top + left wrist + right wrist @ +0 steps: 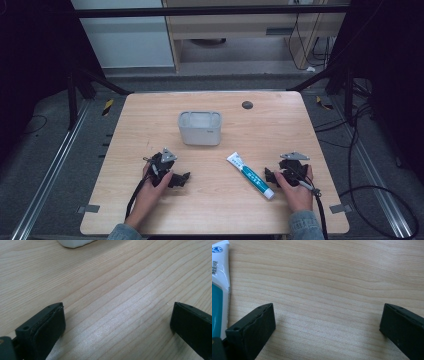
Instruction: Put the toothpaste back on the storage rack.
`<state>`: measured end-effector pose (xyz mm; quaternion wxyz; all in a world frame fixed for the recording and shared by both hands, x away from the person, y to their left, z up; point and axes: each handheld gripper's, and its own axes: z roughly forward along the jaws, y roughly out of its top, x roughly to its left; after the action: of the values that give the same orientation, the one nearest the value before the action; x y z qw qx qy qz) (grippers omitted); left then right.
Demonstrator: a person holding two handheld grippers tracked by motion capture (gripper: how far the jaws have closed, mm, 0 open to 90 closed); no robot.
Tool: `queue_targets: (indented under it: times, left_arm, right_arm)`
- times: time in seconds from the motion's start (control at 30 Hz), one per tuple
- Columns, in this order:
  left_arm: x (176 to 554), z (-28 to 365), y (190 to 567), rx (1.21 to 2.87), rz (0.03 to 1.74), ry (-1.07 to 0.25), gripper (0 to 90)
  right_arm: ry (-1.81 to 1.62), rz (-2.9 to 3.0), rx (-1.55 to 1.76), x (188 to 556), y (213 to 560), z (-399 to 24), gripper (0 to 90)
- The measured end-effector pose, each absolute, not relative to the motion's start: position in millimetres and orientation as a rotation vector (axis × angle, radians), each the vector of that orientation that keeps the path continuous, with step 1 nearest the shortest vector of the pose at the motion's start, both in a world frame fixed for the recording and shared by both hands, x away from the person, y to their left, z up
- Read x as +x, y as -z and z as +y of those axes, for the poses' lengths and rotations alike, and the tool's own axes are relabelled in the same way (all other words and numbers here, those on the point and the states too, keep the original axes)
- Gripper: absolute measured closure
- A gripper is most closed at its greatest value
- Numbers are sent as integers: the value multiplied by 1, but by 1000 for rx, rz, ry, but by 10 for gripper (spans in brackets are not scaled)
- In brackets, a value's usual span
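A white and teal toothpaste tube [250, 175] lies flat on the wooden table [220, 210], slanting from upper left down to its cap at lower right. My right gripper [270, 176] rests on the table just right of the tube's cap end. In the right gripper view its jaws [327, 312] stand wide open over bare wood, with the tube [218, 290] along the left edge, beside the left jaw. My left gripper [183, 178] sits at the table's front left, open [117, 312] over bare wood. A pale grey rectangular bin [200, 128] stands upright mid-table, and its white base [75, 243] shows in the left gripper view.
A small dark round disc [247, 105] sits near the table's far edge. Black frame legs and loose cables [370, 190] lie on the floor around the table. A hand holds each gripper near the front edge.
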<state>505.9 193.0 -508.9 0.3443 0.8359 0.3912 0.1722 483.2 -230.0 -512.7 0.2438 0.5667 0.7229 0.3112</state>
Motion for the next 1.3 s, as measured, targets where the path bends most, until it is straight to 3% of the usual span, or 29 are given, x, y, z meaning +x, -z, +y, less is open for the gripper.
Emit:
queue_targets:
  times: [0.33, 0.9, 1.07, 1.3]
  left_arm:
    - [506, 192, 509, 2171, 1022, -450, 0]
    - [506, 193, 509, 2171, 1021, -450, 0]
    - [506, 192, 509, 2169, 1022, -451, 0]
    - [508, 192, 509, 2168, 1023, -450, 0]
  right_arm:
    - [-854, 1989, 1531, 483, 513, -232, 12]
    - [-880, 2004, 1496, 478, 511, -238, 119]
    - [-846, 2048, 1439, 472, 491, -235, 149]
    - [-800, 2123, 1318, 461, 445, -213, 259]
